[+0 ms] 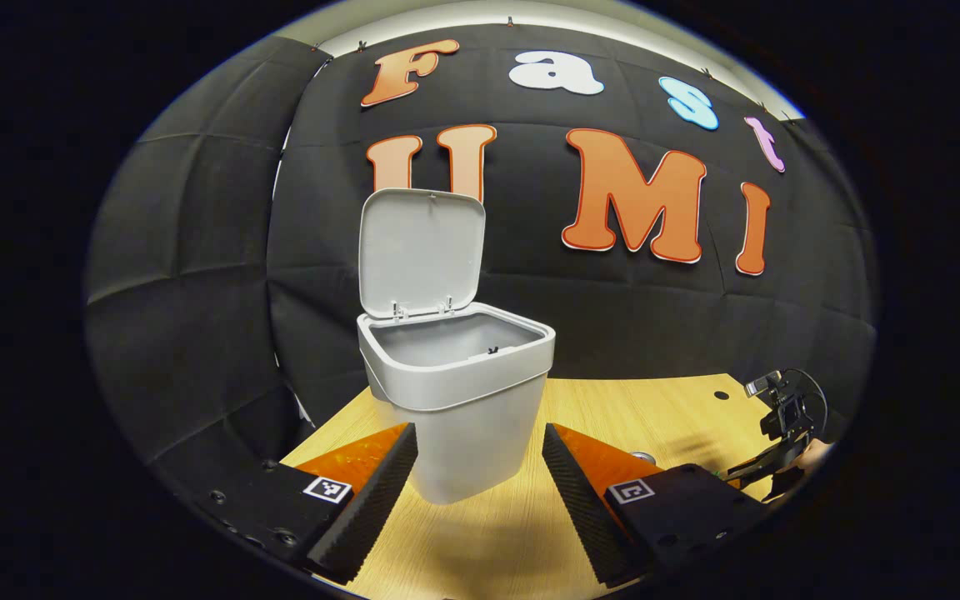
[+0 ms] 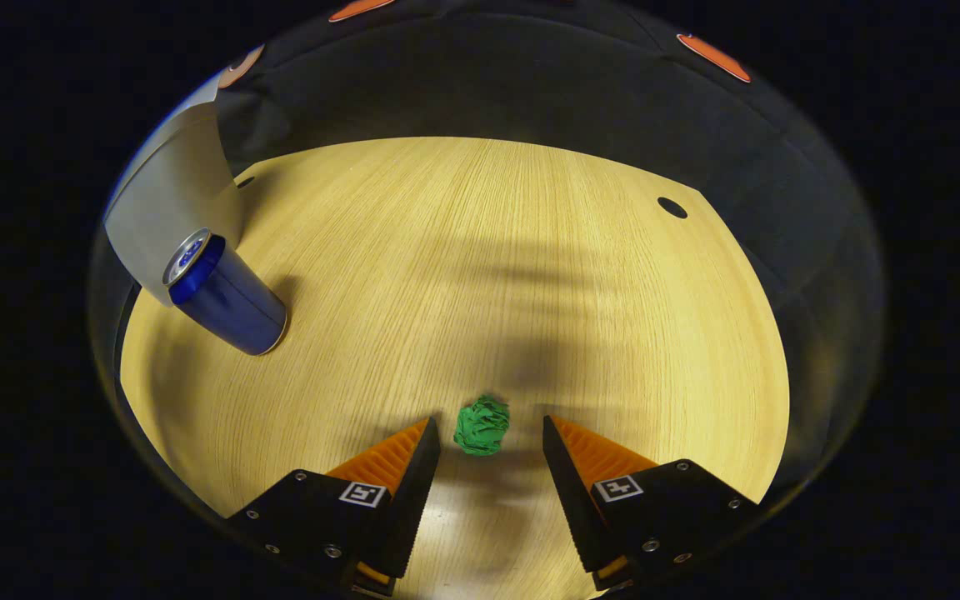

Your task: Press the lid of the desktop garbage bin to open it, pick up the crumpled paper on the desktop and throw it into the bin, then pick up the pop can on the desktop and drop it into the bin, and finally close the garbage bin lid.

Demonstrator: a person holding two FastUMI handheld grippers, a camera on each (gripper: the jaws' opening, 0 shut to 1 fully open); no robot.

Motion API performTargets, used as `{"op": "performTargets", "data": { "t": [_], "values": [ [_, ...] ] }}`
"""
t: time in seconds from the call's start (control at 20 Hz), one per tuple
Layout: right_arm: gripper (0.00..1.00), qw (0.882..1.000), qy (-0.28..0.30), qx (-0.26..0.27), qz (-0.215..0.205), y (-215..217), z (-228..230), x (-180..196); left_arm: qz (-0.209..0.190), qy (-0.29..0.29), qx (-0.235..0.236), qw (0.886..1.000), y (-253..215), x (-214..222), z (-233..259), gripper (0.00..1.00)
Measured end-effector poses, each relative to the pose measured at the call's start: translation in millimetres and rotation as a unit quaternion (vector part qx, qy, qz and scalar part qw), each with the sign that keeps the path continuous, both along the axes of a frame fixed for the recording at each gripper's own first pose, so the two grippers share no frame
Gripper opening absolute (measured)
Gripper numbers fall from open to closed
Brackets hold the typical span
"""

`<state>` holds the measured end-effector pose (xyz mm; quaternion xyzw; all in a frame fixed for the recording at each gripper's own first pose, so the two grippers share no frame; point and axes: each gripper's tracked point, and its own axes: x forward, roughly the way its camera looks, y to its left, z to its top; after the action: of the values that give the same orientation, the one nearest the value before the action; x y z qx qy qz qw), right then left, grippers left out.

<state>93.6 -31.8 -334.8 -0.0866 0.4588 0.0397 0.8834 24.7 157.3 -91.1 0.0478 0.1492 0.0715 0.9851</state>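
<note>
Both tools were held spread: the left tool (image 1: 480,467) before the open-lidded bin (image 1: 467,392), the right tool (image 2: 488,454) flanking the crumpled paper (image 2: 482,426) untouched. Part of the bin was hidden behind the pop can (image 2: 226,296).

The garbage bin (image 1: 463,400) and its raised lid (image 1: 420,250) are plain pale grey. The crumpled paper (image 2: 482,426) is green. The pop can (image 2: 226,296) is glossy blue with a silver top. The surface (image 2: 488,275) shows light wood grain.

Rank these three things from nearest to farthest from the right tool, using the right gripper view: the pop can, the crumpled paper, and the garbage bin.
1. Crumpled paper: on the desktop, just ahead of the gap in the open right tool.
2. Pop can: standing far off to the view's left.
3. Garbage bin: just behind the can, at the view's upper left edge.
</note>
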Motion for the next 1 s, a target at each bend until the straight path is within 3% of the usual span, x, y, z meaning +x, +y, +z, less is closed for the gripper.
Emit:
{"op": "performTargets", "data": {
  "t": [0.1, 0.3, 0.35, 0.4, 0.7, 0.85, 1.0],
  "values": [
    [0.73, 1.0, -0.004, 0.001, -0.004, -2.1, 2.3, 1.2, 0.001, 0.003, 0.003, 1.0, 0.6, -0.8, -1.4, 0.95],
    [0.58, 1.0, 0.008, 0.003, -0.008, 1.0, -0.3, -0.7, 0.005, 0.008, 0.005, 1.0, 3.6, -0.5, -3.8, 0.95],
    [0.48, 1.0, 0.007, 0.002, -0.008, 0.9, 0.0, -0.2, 0.007, 0.007, 0.005, 1.0, 3.3, -0.8, -2.2, 0.95],
    [0.31, 1.0, 0.001, 0.003, -0.008, 2.6, 1.1, 2.1, 0.007, 0.007, 0.005, 1.0, 3.5, -1.9, -1.0, 0.95],
    [0.21, 0.999, -0.013, 0.046, -0.019, 11.4, 12.4, 7.6, 0.008, 0.006, 0.005, 1.0, 2.0, -3.2, 0.1, 0.95],
    [0.19, 0.994, -0.065, 0.087, -0.018, 23.6, 71.3, 16.1, 0.008, 0.001, 0.003, 1.0, 1.5, -5.7, 3.0, 0.95],
    [0.19, 0.981, -0.136, 0.134, 0.021, 59.9, 164.6, 33.4, 0.013, -0.005, -0.007, 1.0, 4.8, -13.5, 6.5, 0.95]
  ]
}}
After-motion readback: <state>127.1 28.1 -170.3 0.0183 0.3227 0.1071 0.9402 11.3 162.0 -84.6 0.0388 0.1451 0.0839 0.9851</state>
